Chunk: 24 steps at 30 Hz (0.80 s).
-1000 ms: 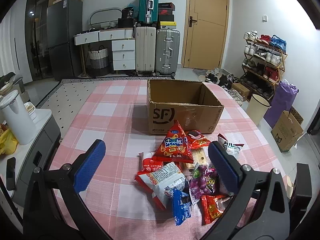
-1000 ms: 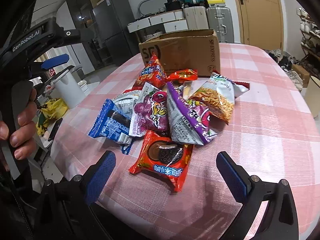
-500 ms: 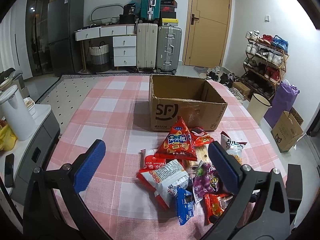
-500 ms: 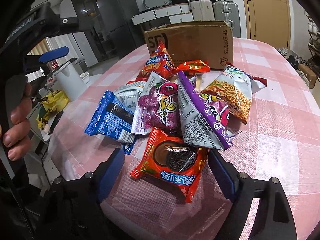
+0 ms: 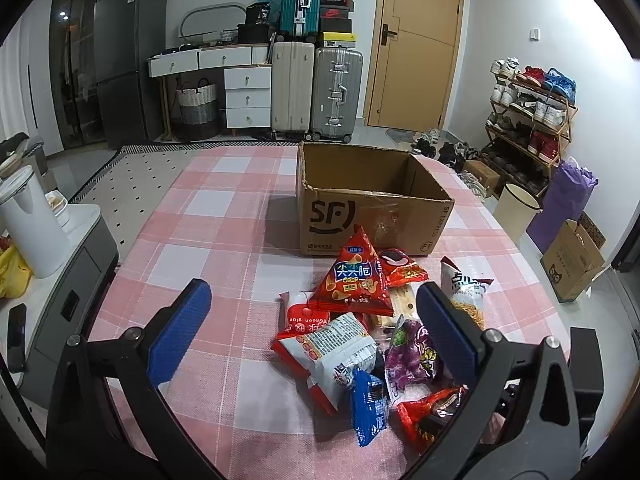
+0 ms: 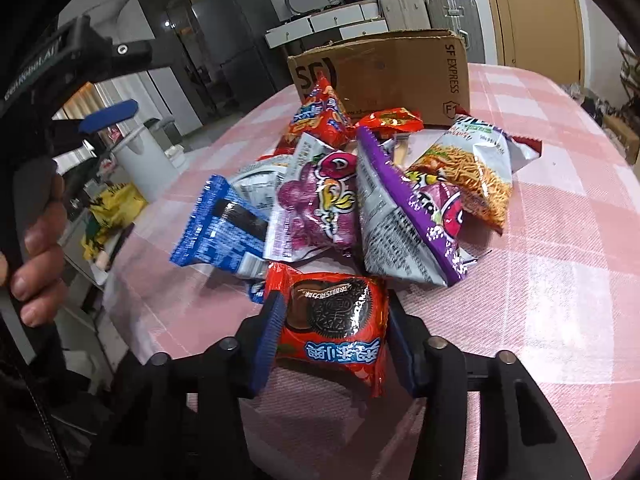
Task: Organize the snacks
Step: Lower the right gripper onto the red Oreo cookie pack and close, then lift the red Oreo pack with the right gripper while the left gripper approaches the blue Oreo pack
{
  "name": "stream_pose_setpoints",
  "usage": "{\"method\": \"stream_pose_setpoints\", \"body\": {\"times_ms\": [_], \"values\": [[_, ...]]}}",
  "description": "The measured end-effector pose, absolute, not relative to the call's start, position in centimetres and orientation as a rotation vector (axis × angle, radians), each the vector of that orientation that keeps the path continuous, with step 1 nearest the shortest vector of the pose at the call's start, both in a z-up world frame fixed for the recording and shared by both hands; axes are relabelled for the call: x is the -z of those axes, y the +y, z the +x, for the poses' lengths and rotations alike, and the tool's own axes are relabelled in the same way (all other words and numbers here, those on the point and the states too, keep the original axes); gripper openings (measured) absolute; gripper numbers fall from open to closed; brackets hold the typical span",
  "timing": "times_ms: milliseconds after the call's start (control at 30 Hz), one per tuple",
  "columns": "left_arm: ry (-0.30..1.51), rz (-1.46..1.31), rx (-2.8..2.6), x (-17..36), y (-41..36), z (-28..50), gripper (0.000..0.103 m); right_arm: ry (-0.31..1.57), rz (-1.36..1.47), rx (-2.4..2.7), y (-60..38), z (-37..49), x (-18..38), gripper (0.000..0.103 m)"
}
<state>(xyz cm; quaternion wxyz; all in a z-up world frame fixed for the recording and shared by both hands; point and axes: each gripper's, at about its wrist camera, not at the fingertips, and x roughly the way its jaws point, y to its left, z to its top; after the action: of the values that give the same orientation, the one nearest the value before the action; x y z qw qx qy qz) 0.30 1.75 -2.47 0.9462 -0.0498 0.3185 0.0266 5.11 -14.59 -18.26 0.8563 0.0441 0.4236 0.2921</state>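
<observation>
A heap of snack packets lies on the pink checked tablecloth [image 5: 208, 208] in front of an open cardboard box [image 5: 376, 216] [image 6: 384, 76]. Nearest in the right wrist view is a red cookie packet [image 6: 332, 320]. My right gripper [image 6: 334, 308] is closing on it, and both blue pads press its sides. Behind it lie a blue packet [image 6: 216, 228], purple packets [image 6: 316, 208] and a noodle packet [image 6: 472, 172]. My left gripper [image 5: 312, 294] hovers open over the heap's left side, above a red triangular packet [image 5: 356, 280], holding nothing.
A person's hand [image 6: 40, 248] grips the left tool's handle at the left edge. A white kettle [image 5: 24, 228] stands on a side unit to the left. A bin [image 5: 516, 208], shoe rack [image 5: 532, 120] and suitcases [image 5: 316, 92] stand beyond the table.
My right gripper's jaws came in from wide open and now clamp the red cookie packet, with the camera slightly nearer the heap. The left gripper stayed open and almost still.
</observation>
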Motion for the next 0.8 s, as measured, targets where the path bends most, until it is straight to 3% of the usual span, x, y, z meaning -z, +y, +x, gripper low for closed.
{"method": "stream_pose_setpoints", "body": {"times_ms": [100, 233, 800], "values": [[0.646, -0.102, -0.055, 2.39, 1.75, 0.21, 0.102, 0.889, 0.093, -0.626, -14.48, 4.82, 18.12, 0.047], [0.646, -0.104, -0.057, 2.3, 1.86, 0.12, 0.102, 0.868, 0.105, -0.644, -14.59, 4.51, 17.54, 0.038], [0.647, -0.106, -0.065, 2.04, 2.23, -0.26, 0.102, 0.863, 0.105, -0.666, -14.88, 4.07, 17.31, 0.034]]}}
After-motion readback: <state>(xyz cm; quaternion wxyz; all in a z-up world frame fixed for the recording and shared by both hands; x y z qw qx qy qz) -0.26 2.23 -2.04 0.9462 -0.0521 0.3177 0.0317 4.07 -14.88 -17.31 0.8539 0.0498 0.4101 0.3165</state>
